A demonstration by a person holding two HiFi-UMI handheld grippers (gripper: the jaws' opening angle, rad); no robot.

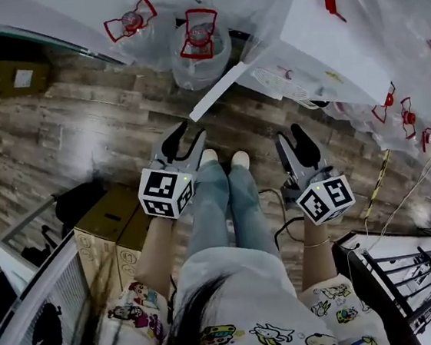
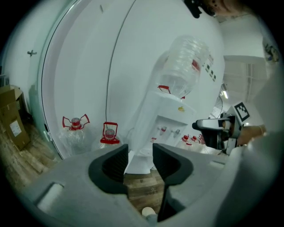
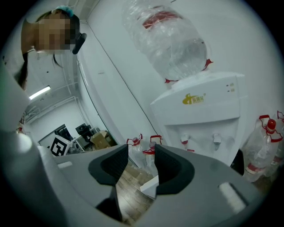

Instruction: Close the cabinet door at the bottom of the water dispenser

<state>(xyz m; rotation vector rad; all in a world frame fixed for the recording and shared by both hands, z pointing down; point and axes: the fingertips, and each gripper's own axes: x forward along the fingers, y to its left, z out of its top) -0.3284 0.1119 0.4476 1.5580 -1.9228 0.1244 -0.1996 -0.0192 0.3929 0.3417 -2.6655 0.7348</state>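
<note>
The white water dispenser [image 1: 338, 30] stands at the upper right of the head view, an inverted clear bottle [image 3: 171, 37] on top. Its bottom cabinet door [image 1: 218, 92] hangs open, swung out over the wood floor. My left gripper [image 1: 189, 134] hovers just below the door's free edge, jaws apart, nothing between them. My right gripper [image 1: 292, 140] is further right, in front of the dispenser's base, also open and empty. In the left gripper view the door [image 2: 141, 163] shows between the jaws of the left gripper [image 2: 140, 159]. The right gripper [image 3: 141, 162] frames the door's edge [image 3: 151, 186].
Water jugs with red handles [image 1: 199, 42] stand left of the dispenser, more at the right [image 1: 394, 109]. Cardboard boxes [image 1: 109, 219] lie to my left, another [image 1: 3, 76] farther off. A black metal rack [image 1: 413, 277] is at the lower right. The person's shoes [image 1: 225, 159] rest between the grippers.
</note>
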